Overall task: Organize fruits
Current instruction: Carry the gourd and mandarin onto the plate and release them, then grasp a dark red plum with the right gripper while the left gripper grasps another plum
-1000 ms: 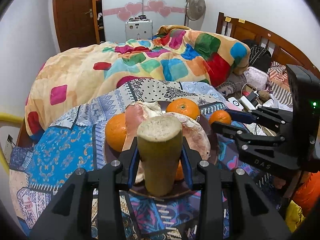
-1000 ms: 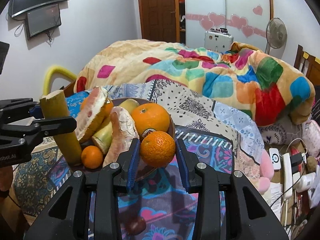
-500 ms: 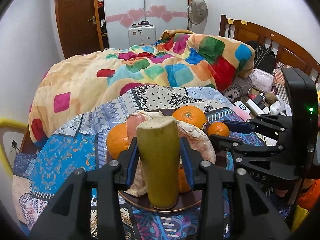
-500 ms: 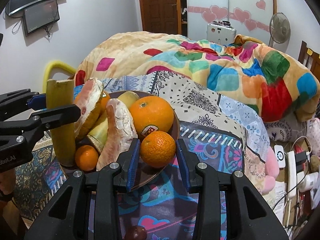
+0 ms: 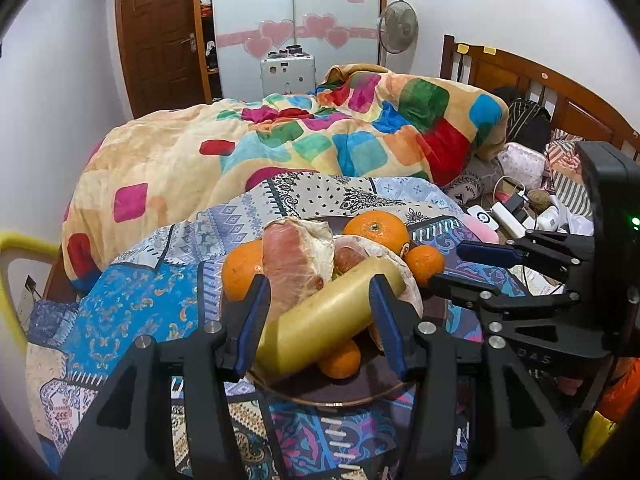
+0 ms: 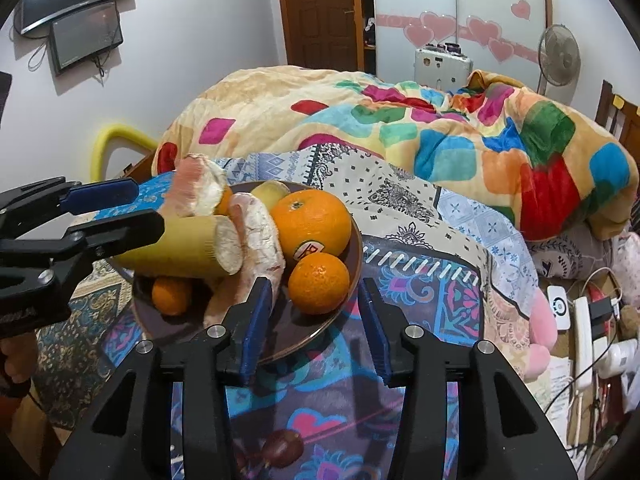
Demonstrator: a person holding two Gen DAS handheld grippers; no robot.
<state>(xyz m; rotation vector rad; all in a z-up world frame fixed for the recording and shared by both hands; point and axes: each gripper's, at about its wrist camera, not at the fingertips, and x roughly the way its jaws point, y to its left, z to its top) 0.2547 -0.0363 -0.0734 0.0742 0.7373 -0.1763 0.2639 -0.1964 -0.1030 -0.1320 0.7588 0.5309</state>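
A dark brown plate (image 5: 352,394) (image 6: 320,330) on the bed holds oranges, pomelo pieces and a yellow-green cane stalk (image 5: 328,318) (image 6: 184,248). The stalk lies tilted across the pile, resting on a pomelo piece (image 6: 260,240). My left gripper (image 5: 318,316) is open, its jaws astride the stalk and apart from it. My right gripper (image 6: 314,312) is open, its jaws either side of a small orange (image 6: 319,283) at the plate's near rim, not touching. A large orange (image 6: 312,220) sits behind it.
The plate stands on a patterned blue cloth (image 6: 420,280) over a bed with a colourful quilt (image 5: 320,140). A small dark round fruit (image 6: 280,448) lies on the cloth under my right gripper. Chargers and cables (image 6: 584,328) lie at the right. A wooden headboard (image 5: 540,84) is at the far right.
My left gripper has opened and let go of the stalk, which went from upright to lying tilted on the fruit pile. My right gripper has opened wider around the small orange.
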